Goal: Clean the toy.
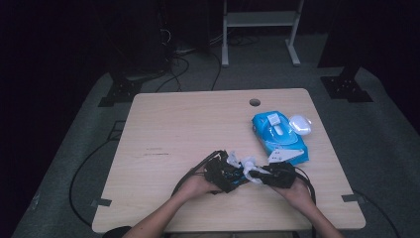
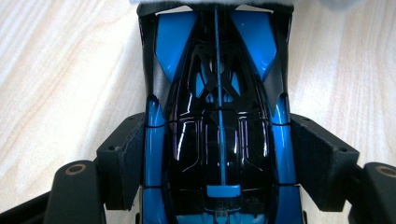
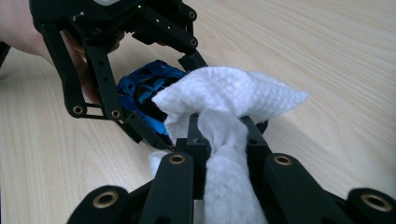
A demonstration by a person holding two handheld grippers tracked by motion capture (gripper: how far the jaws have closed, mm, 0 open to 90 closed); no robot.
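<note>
The right gripper (image 3: 219, 135) has its jaws pinched tight on a bunched white wipe (image 3: 229, 98), whose loose end fans out ahead of the pads and lies against the blue-and-black toy car (image 3: 142, 88). The left gripper (image 2: 217, 158) clamps that car by its flanks, one pad on each side and the glossy black roof between them, so the car is held steady near the front edge of the table (image 1: 173, 124), in front of the person. From where I stand the cleaning looks to be mid-way: the wipe is out and working at one end of the car, and the roof, as far as I can tell, still waits for a pass. Both forearms come in low from the near edge, hands angled inward so the two grippers meet nose to nose. Off to the right lies the blue wipes pack (image 1: 280, 136), with a small white case (image 1: 300, 124) just beside it.
</note>
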